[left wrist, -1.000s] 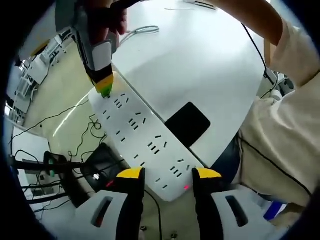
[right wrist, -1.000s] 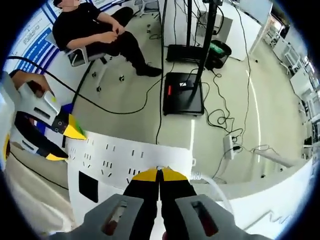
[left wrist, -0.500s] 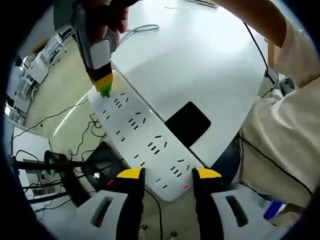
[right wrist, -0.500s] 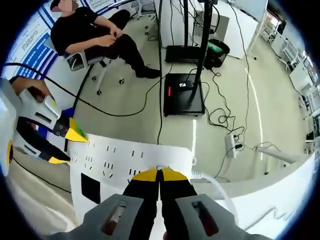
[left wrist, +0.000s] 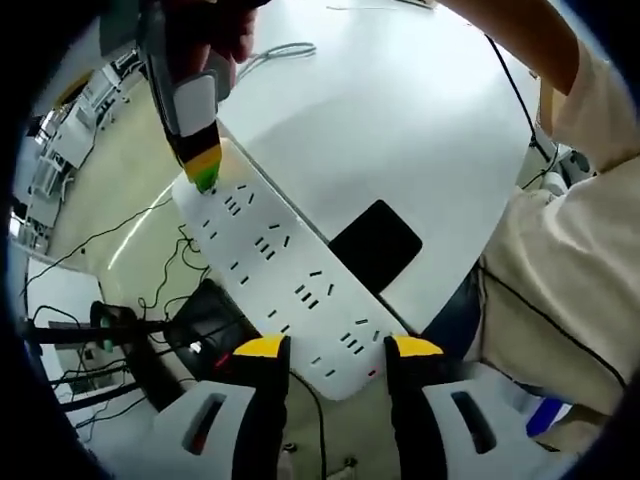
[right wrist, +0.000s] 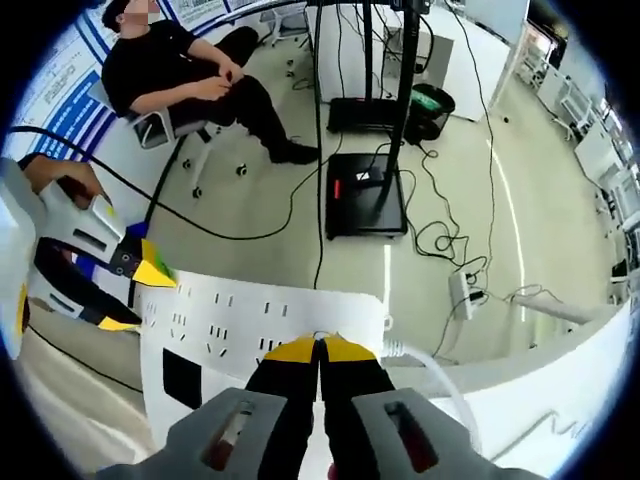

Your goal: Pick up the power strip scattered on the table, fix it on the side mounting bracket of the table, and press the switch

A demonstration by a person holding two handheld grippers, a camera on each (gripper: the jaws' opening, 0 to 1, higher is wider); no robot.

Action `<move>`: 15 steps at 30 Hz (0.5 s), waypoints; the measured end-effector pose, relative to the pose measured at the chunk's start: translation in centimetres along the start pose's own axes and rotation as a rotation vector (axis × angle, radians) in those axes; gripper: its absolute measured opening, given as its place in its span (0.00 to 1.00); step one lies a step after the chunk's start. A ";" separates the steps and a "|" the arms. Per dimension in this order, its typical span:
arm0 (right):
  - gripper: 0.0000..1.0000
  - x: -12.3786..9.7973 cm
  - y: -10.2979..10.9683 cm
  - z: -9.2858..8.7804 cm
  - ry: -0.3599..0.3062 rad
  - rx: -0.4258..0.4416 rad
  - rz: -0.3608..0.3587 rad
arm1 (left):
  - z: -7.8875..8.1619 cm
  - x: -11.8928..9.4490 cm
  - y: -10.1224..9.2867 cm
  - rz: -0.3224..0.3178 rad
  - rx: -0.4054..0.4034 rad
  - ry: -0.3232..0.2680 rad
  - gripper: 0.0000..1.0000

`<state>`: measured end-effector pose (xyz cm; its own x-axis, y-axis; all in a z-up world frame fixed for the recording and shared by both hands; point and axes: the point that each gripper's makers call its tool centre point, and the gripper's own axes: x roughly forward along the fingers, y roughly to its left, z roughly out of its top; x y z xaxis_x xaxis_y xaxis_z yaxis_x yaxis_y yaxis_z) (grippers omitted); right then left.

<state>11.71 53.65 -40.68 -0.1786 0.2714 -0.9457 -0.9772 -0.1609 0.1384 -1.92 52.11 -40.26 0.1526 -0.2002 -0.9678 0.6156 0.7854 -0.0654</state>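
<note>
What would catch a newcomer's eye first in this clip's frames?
A long white power strip held along the table edge, the left gripper open at one end and the right gripper shut at the other. Beyond it, a seated person and a black stand base on the floor.

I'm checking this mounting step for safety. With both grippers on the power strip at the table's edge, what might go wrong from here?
The power strip juts past the table edge, over the floor; it could drop if either grip slips. The right gripper, shut, pinches only its cord end, so the strip may twist. The left gripper straddles the end with the red switch light; a squeeze there may skew it.
</note>
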 end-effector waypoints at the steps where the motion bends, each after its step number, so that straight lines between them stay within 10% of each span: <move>1: 0.00 0.0 0.0 0.0 -0.003 -0.001 -0.001 | 0.0 0.0 0.0 0.000 -0.001 0.002 0.43; 15: 0.00 0.0 0.5 -0.1 -0.051 0.017 -0.005 | 0.0 0.0 -0.1 0.000 -0.006 -0.007 0.43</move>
<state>11.27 53.49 -40.67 -0.1789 0.3206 -0.9302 -0.9798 -0.1438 0.1389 -1.98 52.06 -40.23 0.1579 -0.2047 -0.9660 0.6108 0.7889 -0.0673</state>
